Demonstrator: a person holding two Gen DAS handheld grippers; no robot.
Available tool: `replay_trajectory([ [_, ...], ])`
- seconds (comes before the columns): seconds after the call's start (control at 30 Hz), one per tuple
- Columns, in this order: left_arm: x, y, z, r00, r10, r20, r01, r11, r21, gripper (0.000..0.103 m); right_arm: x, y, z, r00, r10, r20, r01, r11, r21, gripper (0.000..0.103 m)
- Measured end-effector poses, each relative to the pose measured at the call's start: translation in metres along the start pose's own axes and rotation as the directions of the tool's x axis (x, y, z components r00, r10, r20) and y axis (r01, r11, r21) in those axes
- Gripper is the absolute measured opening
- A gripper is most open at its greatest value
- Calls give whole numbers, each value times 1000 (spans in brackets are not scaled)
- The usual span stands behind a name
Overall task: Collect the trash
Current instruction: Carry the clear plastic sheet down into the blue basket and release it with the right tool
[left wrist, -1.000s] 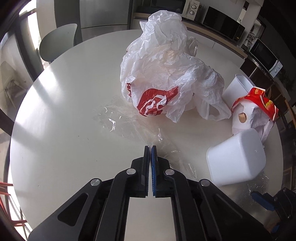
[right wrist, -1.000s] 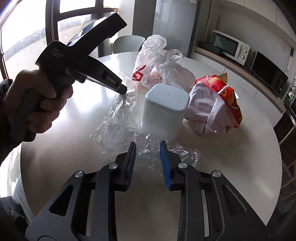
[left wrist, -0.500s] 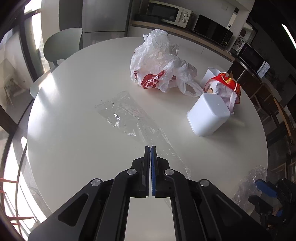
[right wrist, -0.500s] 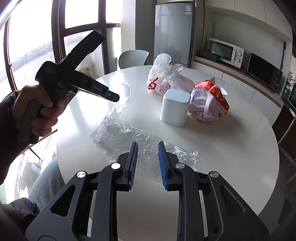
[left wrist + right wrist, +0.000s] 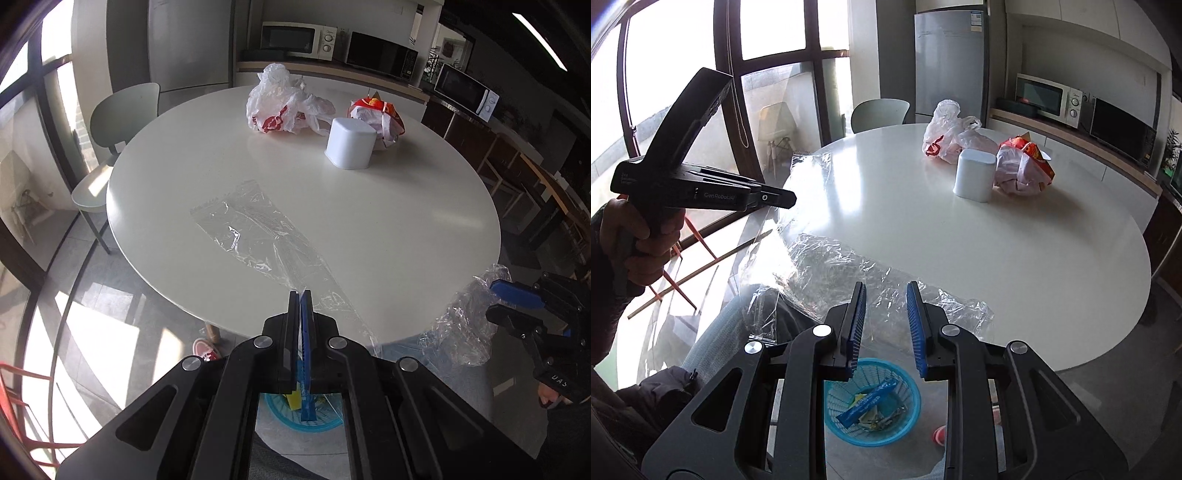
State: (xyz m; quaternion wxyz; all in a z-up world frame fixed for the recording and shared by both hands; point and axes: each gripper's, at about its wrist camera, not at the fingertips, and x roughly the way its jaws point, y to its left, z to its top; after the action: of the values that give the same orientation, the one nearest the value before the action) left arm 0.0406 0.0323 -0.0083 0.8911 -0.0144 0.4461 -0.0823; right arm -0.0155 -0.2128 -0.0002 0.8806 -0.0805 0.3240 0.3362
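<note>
Left gripper (image 5: 300, 295) pinched fully closed on one end of the clear plastic film (image 5: 255, 229). Right gripper (image 5: 884, 291) jaws partly apart, bunched far end of the film between them; pad contact looks likely, not certain. Film spans table edge (image 5: 155, 266) to off-table, sagging between grippers. Blue basket (image 5: 912, 398) on floor directly below, some wrappers inside. White bag (image 5: 280, 99), white container (image 5: 351, 147), red-wrapped bag (image 5: 376, 114) remain on tabletop. Risk: the film is light and clingy, so on release it may stick to pads or drift past the basket rim; its trailing end may snag on the table edge.
</note>
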Motion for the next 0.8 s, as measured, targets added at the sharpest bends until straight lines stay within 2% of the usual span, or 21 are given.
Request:
replay_trajectory([
  [0.17,-5,-2,-55,999,13,-37,-15,999,-41,1,-1,21,-32,998,59,-25,-58,998,29,22],
  [0.3,7,-5,-85,997,10,-73,-14,998,-54,1,22,35,-59,992,85,-92,-81,996,41,22],
  [0.37,20,-1,-98,995,-15,-102,4,995,-104,1,41,41,-73,989,79,-127,-75,996,42,22],
  [0.5,64,3,-125,986,-1,-169,-25,989,-148,1,81,41,-102,979,60,-197,-49,997,59,22],
  [0.6,104,8,-138,972,6,-236,-46,986,-163,1,115,27,-120,967,43,-252,-20,995,95,22],
  [0.7,144,14,-142,952,-19,-304,-38,982,-183,1,153,6,-136,949,48,-310,4,986,165,22],
  [0.8,183,17,-137,940,6,-342,-67,984,-166,1,193,-8,-150,926,35,-376,40,981,190,22],
])
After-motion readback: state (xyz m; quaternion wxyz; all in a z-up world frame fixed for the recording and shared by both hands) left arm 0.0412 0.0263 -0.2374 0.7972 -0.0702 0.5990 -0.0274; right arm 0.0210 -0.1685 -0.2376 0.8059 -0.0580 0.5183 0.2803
